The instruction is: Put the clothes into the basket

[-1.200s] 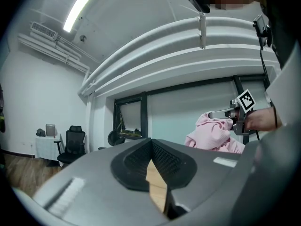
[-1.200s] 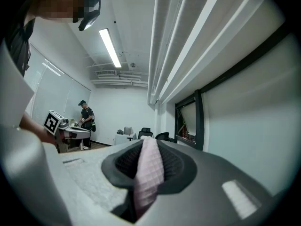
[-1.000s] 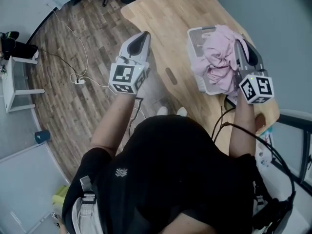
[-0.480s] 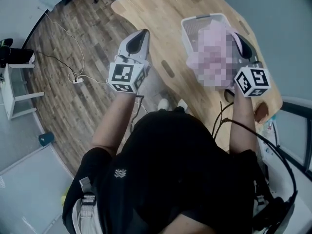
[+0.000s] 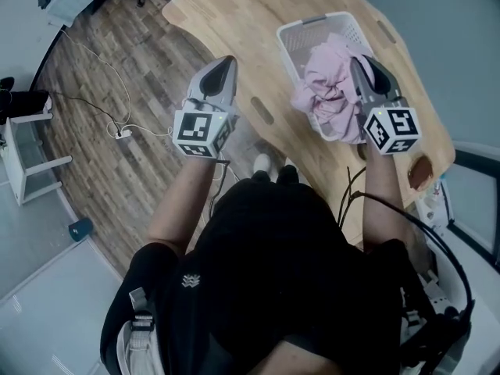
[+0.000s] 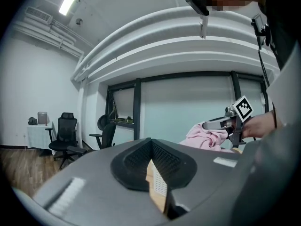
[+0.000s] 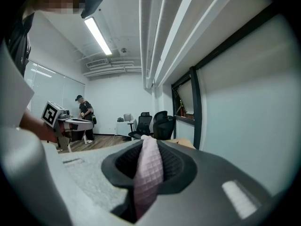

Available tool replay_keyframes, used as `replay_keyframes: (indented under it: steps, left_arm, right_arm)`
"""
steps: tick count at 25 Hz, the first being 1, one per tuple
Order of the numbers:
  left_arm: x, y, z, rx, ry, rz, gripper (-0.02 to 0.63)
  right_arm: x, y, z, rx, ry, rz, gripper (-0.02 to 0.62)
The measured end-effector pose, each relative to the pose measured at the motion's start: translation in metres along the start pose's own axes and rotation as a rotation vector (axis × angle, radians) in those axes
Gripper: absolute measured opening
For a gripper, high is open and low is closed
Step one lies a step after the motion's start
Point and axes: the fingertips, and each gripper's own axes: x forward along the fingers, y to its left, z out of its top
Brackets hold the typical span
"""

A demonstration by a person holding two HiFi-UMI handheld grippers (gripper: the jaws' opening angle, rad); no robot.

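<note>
The right gripper (image 5: 362, 63) pinches the pink clothes (image 5: 324, 84), which bulge over the white basket (image 5: 291, 31) and hide its near rim, on the wooden table (image 5: 234, 18). The left gripper (image 5: 225, 61), seemingly pressed together and empty, hangs near the table's edge.

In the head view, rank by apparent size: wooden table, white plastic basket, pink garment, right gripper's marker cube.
1. light wooden table
2. white plastic basket
3. crumpled pink garment; close to the basket, which it partly hides, so unsure
4. black-and-white marker cube on the right gripper
</note>
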Motion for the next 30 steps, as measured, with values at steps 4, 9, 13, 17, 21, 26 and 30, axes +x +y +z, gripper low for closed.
replay_keyframes:
  steps: [4, 9, 13, 17, 21, 26, 30]
  left_arm:
    - [0.014, -0.006, -0.004, 0.005, 0.009, -0.018, 0.006]
    - [0.024, -0.017, -0.02, 0.009, 0.051, -0.044, 0.006]
    - [0.029, -0.021, -0.036, -0.006, 0.083, -0.06, 0.008]
    - [0.035, -0.027, -0.05, 0.005, 0.101, -0.078, 0.006]
    - [0.04, -0.032, -0.075, -0.001, 0.128, -0.097, 0.006]
    - [0.045, -0.035, -0.09, -0.029, 0.145, -0.103, 0.006]
    - [0.048, -0.042, -0.088, -0.034, 0.154, -0.11, 0.006]
  right_arm:
    - [0.005, -0.008, -0.019, 0.021, 0.026, -0.003, 0.071]
    - [0.007, -0.016, -0.048, 0.055, 0.069, -0.011, 0.071]
    - [0.006, -0.017, -0.069, 0.076, 0.102, -0.014, 0.071]
    - [0.006, -0.019, -0.089, 0.06, 0.147, -0.017, 0.071]
    - [0.009, -0.021, -0.113, 0.009, 0.234, -0.036, 0.071]
    - [0.011, -0.017, -0.124, -0.036, 0.271, -0.03, 0.072]
    - [0.007, -0.019, -0.125, -0.042, 0.271, -0.044, 0.078]
